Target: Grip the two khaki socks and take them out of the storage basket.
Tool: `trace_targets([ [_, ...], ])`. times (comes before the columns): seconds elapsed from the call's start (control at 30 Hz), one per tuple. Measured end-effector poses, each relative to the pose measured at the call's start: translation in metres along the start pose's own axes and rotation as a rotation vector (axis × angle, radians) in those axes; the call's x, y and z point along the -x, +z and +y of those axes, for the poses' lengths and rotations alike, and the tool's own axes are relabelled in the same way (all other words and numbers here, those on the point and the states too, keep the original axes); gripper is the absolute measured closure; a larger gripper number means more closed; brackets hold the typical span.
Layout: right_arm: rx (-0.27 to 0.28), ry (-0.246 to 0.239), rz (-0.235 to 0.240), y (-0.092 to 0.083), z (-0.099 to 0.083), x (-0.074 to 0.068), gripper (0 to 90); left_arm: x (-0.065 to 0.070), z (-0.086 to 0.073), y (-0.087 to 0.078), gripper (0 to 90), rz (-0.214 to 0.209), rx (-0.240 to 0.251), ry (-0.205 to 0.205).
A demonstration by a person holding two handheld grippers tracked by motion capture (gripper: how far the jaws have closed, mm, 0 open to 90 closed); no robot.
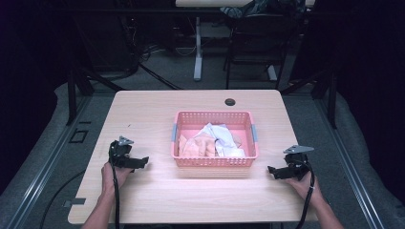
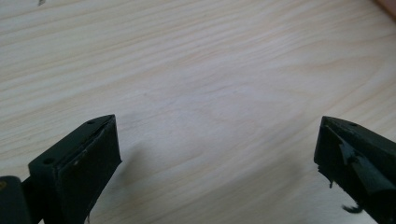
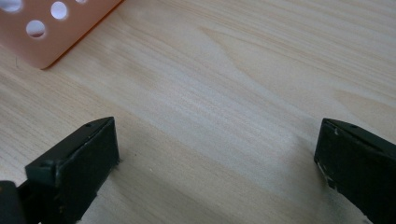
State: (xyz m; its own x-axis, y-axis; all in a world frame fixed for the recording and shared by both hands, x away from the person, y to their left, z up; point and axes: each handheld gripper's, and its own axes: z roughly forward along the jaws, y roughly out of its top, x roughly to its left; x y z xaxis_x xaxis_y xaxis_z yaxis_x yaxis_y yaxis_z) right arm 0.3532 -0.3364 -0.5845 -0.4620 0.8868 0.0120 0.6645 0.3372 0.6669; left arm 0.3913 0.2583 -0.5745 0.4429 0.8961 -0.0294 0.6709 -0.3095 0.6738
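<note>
Pink perforated plastic basket point(image 1: 214, 162) sits at table centre, crumpled white and peach cloths point(image 1: 212, 140) heaped inside, likely staged for picking out. Pale wooden table point(image 1: 157, 195) bare around it. Left gripper point(image 1: 142, 164) rests at basket's 8 o'clock, jaws spread wide, nothing between them, aimed inward. Right gripper point(image 1: 271, 171) rests at 4 o'clock, jaws likewise wide and empty, basket corner point(image 3: 42, 32) near. Both flank basket symmetrically, judged ready pose for reach into cloth pile

No readable text, labels, brands, numbers or signs on anything in view.
</note>
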Motion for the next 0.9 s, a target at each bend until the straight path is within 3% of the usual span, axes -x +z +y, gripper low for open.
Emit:
trace_targets([
  [0.3,0.001,0.001,0.000,0.000,0.000,0.000,0.0,0.009,0.016,-0.013,0.2,-0.054,0.036,-0.013],
  [0.47,0.002,0.001,0.000,0.000,0.000,0.000,0.0,0.016,0.035,-0.022,0.1,-0.097,0.071,-0.006],
  [0.7,0.004,0.002,-0.001,0.000,0.000,0.000,0.0,0.033,0.069,-0.033,0.0,-0.139,0.118,0.043],
  [0.9,0.006,0.002,-0.002,0.000,-0.001,0.000,0.0,0.049,0.091,-0.033,0.0,-0.169,0.125,0.080],
])
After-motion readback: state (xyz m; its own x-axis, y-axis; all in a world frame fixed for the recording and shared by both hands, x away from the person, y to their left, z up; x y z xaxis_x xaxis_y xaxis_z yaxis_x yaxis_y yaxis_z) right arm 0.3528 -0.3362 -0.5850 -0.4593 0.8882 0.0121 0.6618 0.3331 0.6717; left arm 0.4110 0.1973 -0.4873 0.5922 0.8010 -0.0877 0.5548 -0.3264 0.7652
